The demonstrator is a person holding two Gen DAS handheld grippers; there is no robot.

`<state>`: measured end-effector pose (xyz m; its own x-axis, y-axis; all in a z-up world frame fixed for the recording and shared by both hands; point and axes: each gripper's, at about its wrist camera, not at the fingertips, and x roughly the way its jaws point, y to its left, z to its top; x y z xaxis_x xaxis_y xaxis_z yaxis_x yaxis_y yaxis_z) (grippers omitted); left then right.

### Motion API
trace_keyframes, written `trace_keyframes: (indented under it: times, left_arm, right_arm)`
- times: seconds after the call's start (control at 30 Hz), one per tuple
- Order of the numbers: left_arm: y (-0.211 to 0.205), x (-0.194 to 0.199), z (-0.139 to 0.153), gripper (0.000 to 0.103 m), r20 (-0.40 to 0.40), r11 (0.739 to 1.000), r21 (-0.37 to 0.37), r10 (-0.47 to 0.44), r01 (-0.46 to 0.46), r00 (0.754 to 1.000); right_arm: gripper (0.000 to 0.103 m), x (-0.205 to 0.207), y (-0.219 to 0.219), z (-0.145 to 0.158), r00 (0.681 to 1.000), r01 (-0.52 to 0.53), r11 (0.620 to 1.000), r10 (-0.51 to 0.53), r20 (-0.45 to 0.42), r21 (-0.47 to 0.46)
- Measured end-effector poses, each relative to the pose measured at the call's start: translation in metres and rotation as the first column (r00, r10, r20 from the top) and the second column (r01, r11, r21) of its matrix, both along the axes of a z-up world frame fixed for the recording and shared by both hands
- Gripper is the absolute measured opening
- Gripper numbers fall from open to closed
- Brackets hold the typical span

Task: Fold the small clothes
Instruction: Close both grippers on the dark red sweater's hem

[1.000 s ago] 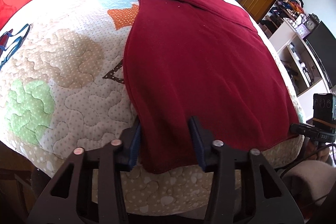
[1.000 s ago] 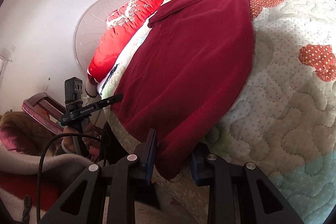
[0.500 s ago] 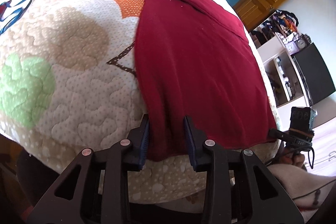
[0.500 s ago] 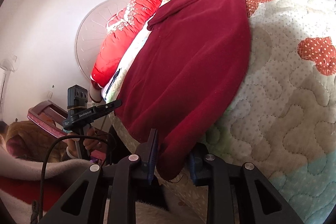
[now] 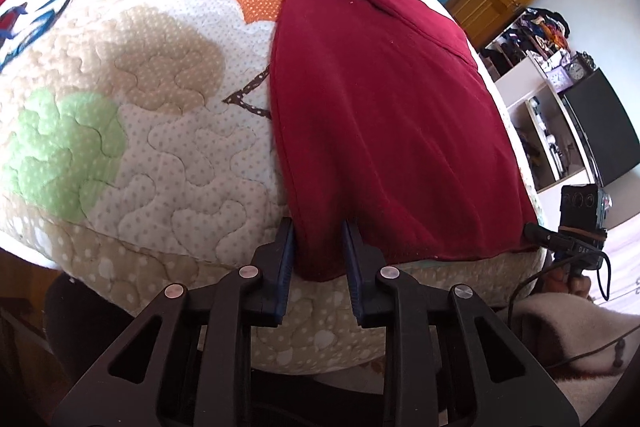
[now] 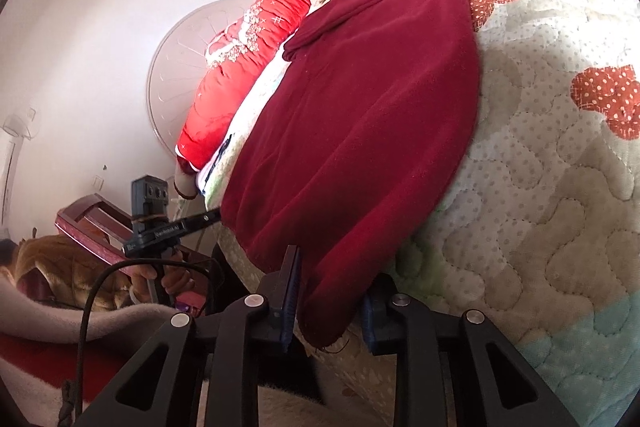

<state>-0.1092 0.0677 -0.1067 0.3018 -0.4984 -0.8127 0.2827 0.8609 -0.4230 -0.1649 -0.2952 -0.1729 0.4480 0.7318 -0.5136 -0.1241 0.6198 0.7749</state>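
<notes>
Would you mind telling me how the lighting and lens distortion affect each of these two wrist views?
Left wrist view: fisheye bulges the quilted bed into a dome; the maroon garment is evenly lit, darkening in the fold between the left gripper fingers. Right wrist view: the white wall is washed out, the frame corners black, and the right gripper sits in shade.

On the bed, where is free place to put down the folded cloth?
Bare quilt lies left of the maroon garment, up to the red pillow. Another bare stretch lies on its other long side. The near hem is crowded: left gripper and right gripper work there.
</notes>
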Motion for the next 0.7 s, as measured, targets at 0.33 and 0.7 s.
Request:
trace_keyframes:
  times: [0.33,0.7]
  left_arm:
    - [-0.017,0.005,0.0,0.023,0.018,0.999,0.038,0.003,-0.003,1.0]
    - [-0.002,0.024,0.051,0.008,0.134,0.998,-0.053,0.043,-0.036,0.99]
  right_arm:
    - [0.025,0.001,0.003,0.003,1.0,-0.007,1.0,0.007,0.017,0.0]
    - [0.012,0.021,-0.015,0.059,0.977,0.027,0.998,-0.04,0.207,0.063]
